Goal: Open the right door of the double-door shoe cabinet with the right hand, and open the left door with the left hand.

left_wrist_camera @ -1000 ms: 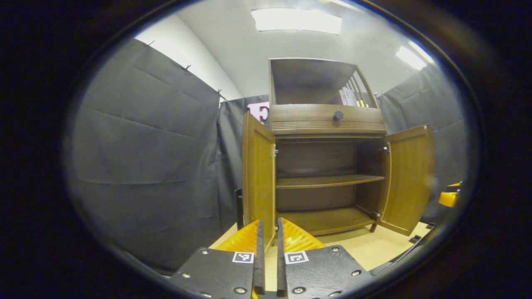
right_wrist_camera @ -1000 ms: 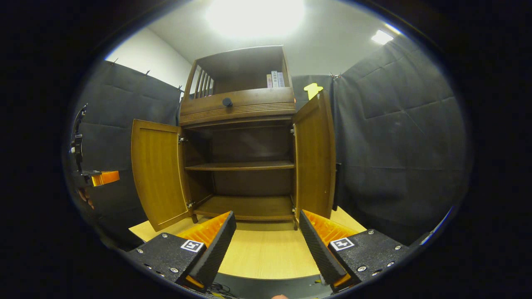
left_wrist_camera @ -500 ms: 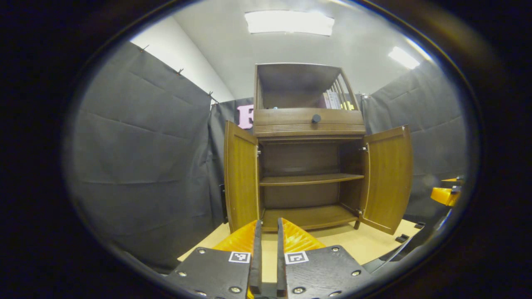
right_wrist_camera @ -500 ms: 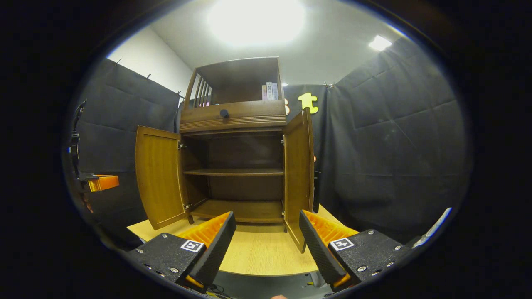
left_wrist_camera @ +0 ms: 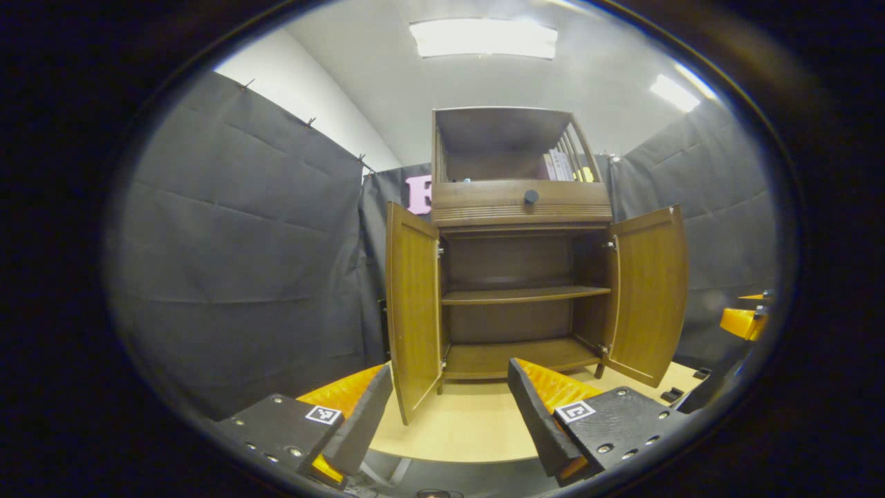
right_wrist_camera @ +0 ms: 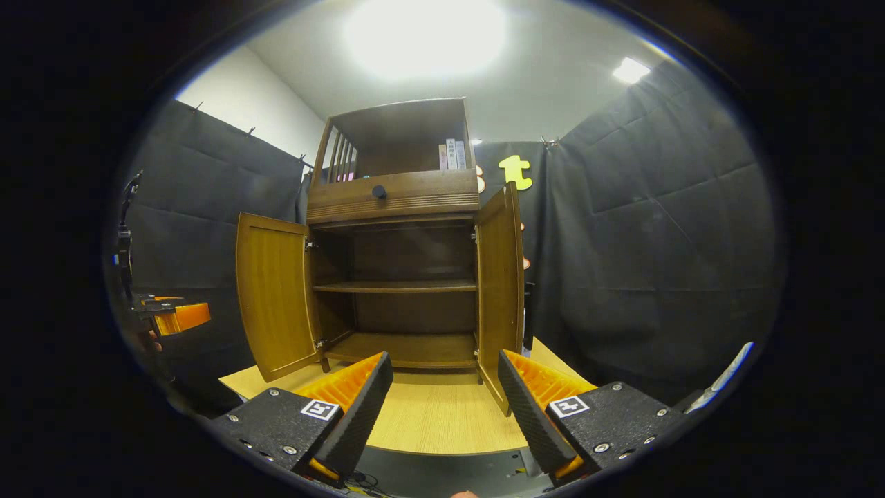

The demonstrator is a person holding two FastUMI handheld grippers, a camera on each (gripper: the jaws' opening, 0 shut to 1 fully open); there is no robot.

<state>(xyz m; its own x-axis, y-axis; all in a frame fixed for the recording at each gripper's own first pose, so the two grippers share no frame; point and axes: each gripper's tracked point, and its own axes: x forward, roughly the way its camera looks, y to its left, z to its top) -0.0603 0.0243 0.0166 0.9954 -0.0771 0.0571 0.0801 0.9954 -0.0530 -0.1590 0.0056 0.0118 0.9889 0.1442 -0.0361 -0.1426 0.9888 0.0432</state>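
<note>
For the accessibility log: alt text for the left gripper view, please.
A wooden shoe cabinet stands on a light tabletop with its left door and right door swung open, shelves bare. The left gripper is open below, holding nothing.

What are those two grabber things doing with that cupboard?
A person holds a grabber in each hand in front of a wooden shoe cabinet. Its left door and right door both stand swung open, showing bare shelves. The left gripper and right gripper are open and hold nothing, apart from the doors.
</note>
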